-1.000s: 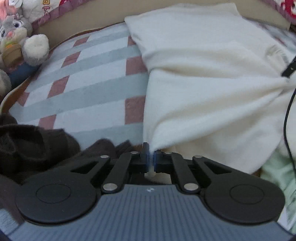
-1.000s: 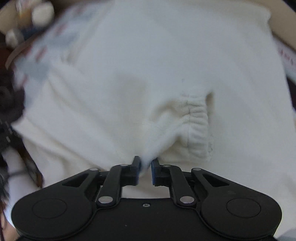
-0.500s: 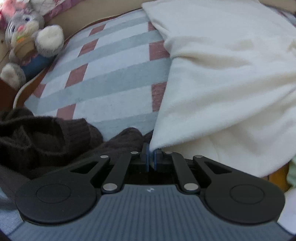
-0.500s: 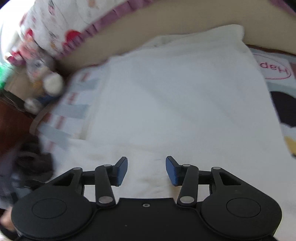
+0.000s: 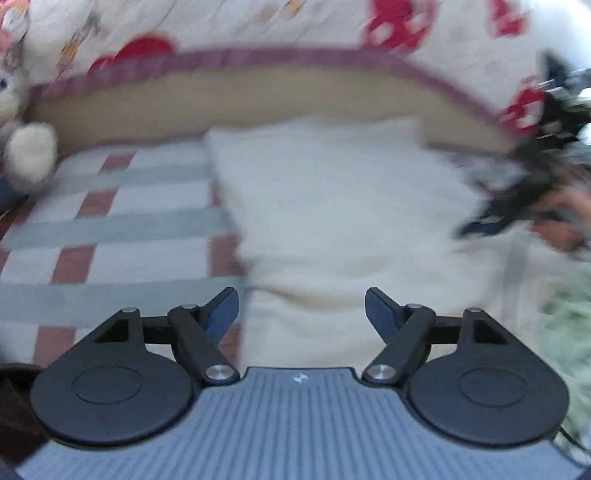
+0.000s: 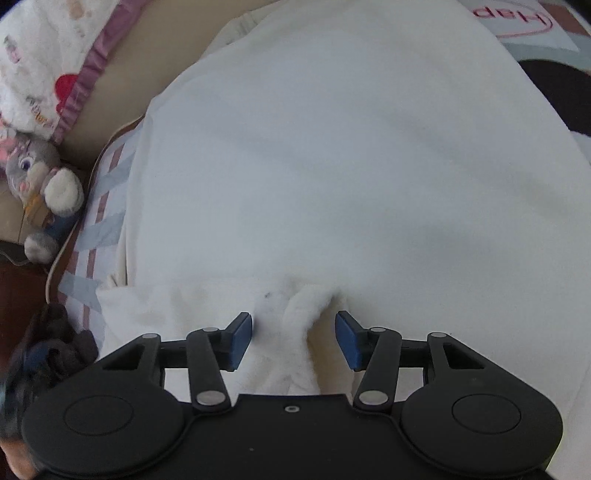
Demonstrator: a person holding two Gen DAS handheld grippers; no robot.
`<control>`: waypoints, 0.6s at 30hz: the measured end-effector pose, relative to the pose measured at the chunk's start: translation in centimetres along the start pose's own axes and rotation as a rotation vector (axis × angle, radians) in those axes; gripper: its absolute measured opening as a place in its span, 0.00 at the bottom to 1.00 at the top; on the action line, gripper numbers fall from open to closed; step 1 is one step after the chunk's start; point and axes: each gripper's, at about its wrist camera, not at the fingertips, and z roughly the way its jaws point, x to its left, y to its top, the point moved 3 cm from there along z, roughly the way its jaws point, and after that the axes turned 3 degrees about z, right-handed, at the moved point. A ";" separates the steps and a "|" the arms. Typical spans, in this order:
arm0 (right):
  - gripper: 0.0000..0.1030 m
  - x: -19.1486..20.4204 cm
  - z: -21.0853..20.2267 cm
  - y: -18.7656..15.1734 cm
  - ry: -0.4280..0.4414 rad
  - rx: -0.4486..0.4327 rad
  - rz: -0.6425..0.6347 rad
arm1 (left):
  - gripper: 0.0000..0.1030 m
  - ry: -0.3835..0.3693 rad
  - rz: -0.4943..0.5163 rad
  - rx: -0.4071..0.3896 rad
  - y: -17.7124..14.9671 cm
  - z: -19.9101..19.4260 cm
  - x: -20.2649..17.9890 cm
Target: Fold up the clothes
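A checked bed cover in pale blue, grey and dull red squares spreads across the bed, bounded at the far side by a tan padded edge and a white quilt with red prints and a purple ruffled trim. On the cover lies the large cream fleece garment, spread mostly flat and filling the greater part of the right wrist view; its near edge is turned back in a band, and a small raised pucker of fleece stands up at that edge. In the left wrist view, which is blurred, the same cream garment runs from the tan edge down to the gripper, with the checked cover bare on its left. A dark brown knitted garment lies bunched at the near left corner of the bed. A grey plush rabbit with a white paw sits against the tan edge at the far left. The left gripper has just been opening and its blue pads stand wide apart above the garment's near edge, holding nothing. The right gripper has also just been opening; its pads stand either side of the fleece pucker without pressing on it. In the left wrist view that right gripper shows blurred at the far right, held in a hand.
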 end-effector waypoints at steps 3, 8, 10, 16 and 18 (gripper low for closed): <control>0.11 1.1 0.5 -0.9 0.057 -0.027 -0.074 | 0.73 0.065 -0.024 0.103 0.0 5.5 0.6; 0.10 2.1 -5.7 -2.2 0.091 -0.405 -0.167 | 0.74 0.094 -0.128 0.192 -1.9 10.4 1.6; 0.11 3.1 -6.3 -2.4 -0.044 -0.462 -0.267 | 0.74 0.040 -0.206 0.162 -2.0 10.1 2.3; 0.11 2.4 -6.1 -3.4 -0.110 -0.477 -0.281 | 0.75 -0.011 -0.325 0.113 -1.5 10.2 3.4; 0.11 2.4 -6.4 -3.4 -0.084 -0.488 -0.282 | 0.42 -0.053 -0.317 0.126 -1.7 10.8 3.0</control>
